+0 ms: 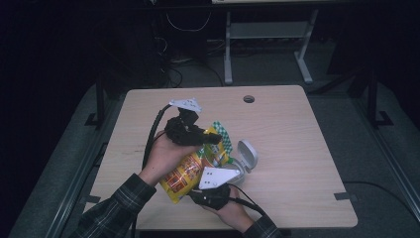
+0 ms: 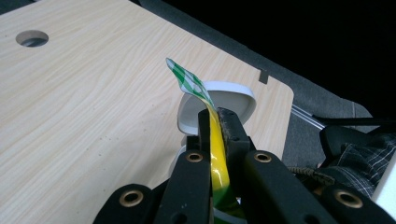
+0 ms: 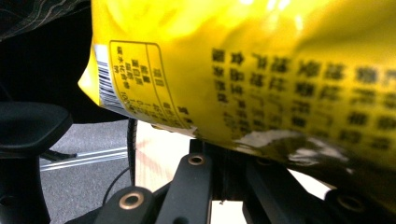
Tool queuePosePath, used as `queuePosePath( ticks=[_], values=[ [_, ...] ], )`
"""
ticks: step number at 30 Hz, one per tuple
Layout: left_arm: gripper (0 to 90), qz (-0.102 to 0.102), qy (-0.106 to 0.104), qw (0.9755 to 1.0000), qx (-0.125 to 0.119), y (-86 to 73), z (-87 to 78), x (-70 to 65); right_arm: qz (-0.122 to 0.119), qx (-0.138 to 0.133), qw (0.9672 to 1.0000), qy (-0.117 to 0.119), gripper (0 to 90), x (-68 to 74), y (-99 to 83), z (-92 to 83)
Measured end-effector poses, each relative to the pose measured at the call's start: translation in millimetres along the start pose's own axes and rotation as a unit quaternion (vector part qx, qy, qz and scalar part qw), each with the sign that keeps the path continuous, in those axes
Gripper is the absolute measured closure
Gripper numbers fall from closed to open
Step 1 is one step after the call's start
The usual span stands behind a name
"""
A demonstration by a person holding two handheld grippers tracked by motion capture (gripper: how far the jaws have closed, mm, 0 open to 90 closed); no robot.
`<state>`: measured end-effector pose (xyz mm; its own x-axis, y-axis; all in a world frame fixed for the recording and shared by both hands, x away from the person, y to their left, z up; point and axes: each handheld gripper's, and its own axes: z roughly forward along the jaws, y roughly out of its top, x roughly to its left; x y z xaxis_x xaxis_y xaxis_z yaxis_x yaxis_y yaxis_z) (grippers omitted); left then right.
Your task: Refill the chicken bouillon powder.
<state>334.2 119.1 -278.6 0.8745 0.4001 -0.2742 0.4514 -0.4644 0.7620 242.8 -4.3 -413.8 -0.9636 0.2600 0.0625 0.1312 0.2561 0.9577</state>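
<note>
1. Your right gripper (image 1: 214, 191), at 6 o'clock near the table's (image 1: 297, 129) front edge, is clamped on the lower end of the yellow bag (image 1: 190, 171).
2. Your left gripper (image 2: 215, 122) pinches the bag's green-checked top seam (image 2: 189, 80), at about 11 o'clock from the right; the bag hangs between them above the table.
3. This looks like the tear-open step: next, pull the seam away while the right holds firm.
4. A white tub (image 1: 246, 158), lid up, sits just at 2 o'clock; keep clear.
5. Beyond it, bare table runs to the cable hole (image 1: 248, 98) at 12 o'clock.
</note>
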Motion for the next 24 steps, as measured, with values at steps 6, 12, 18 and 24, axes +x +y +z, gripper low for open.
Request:
queuePosePath(
  ticks=[6, 12, 18, 24],
  values=[
    [90.0, -0.002, -0.003, 0.9999, 0.011, 2.3, 2.8, 0.8, -0.001, -0.002, 1.0000, -0.001, 90.0, 1.6, 1.1, 0.2],
    [90.0, 0.000, -0.001, 0.9997, 0.026, 3.7, 7.3, 0.9, -0.002, -0.002, 1.0000, -0.001, 90.0, 2.6, 0.6, 0.1],
    [90.0, 0.002, -0.002, 0.9991, 0.041, 5.3, 10.6, 2.4, -0.002, -0.003, 1.0000, 0.001, 90.0, 4.1, 0.9, 0.9],
    [90.0, -0.002, 0.003, 0.9986, 0.053, 6.1, 15.4, 2.7, -0.004, -0.003, 1.0000, 0.002, 90.0, 4.6, 0.5, 1.2]
  ],
)
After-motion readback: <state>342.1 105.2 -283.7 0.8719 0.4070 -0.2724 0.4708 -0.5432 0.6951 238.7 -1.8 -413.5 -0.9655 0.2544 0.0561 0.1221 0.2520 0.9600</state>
